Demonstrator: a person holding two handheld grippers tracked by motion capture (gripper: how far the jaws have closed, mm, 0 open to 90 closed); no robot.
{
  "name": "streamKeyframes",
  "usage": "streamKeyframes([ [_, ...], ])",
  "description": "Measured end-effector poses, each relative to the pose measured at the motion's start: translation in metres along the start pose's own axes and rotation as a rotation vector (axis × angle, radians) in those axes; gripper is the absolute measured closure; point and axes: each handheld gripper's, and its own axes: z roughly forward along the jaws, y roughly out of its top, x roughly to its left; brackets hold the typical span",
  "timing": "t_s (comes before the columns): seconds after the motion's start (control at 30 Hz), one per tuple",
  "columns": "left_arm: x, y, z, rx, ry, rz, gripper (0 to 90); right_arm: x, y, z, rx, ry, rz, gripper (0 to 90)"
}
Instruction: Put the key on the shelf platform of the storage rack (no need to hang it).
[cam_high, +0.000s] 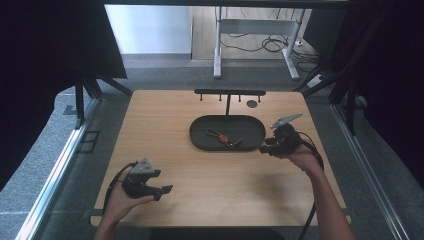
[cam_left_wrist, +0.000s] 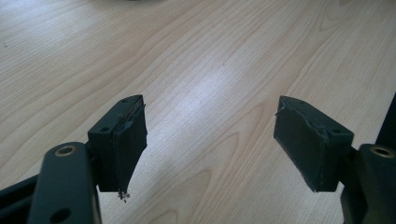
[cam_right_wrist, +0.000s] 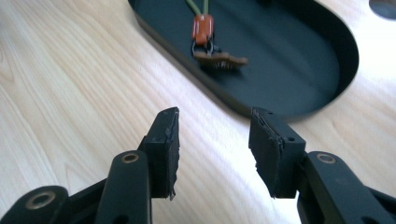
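Observation:
A dark oval tray (cam_high: 200, 141) lies at the middle of the wooden table and holds a key (cam_high: 235, 142) on a ring with an orange tag (cam_high: 224, 137) and a green cord (cam_high: 214, 132). In the right gripper view the same tray (cam_right_wrist: 299, 100) lies just ahead, with the key (cam_right_wrist: 220, 60) and orange tag (cam_right_wrist: 203, 28) inside. My right gripper (cam_high: 264, 148) hovers at the tray's right end, jaws partly apart and empty. My left gripper (cam_high: 165, 191) rests near the front left, open over bare wood (cam_left_wrist: 210, 112).
A black rack (cam_high: 230, 92) with small hooks stands behind the tray on a thin post. A round dark disc (cam_high: 252, 104) lies beside it. Bare wood spreads across the table's front and left. Cables trail from both grippers off the front edge.

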Motion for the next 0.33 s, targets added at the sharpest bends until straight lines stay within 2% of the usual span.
streamKeyframes([
  [0.13, 0.000, 0.001, -0.001, -0.002, -0.003, -0.001, 25.9, 0.003, -0.023, -0.008, -0.018, -0.001, 0.019, 51.2],
  [0.2, 0.000, 0.002, -0.002, -0.008, -0.002, -0.013, 25.9, 0.004, -0.027, -0.009, -0.020, -0.002, 0.020, 50.6],
  [0.27, 0.002, 0.002, -0.002, -0.012, -0.003, -0.014, 26.0, 0.009, -0.036, -0.011, -0.022, -0.023, 0.023, 49.8],
  [0.33, 0.003, 0.003, -0.001, -0.008, -0.001, -0.018, 26.0, 0.012, -0.044, -0.013, -0.033, -0.024, 0.022, 48.8],
])
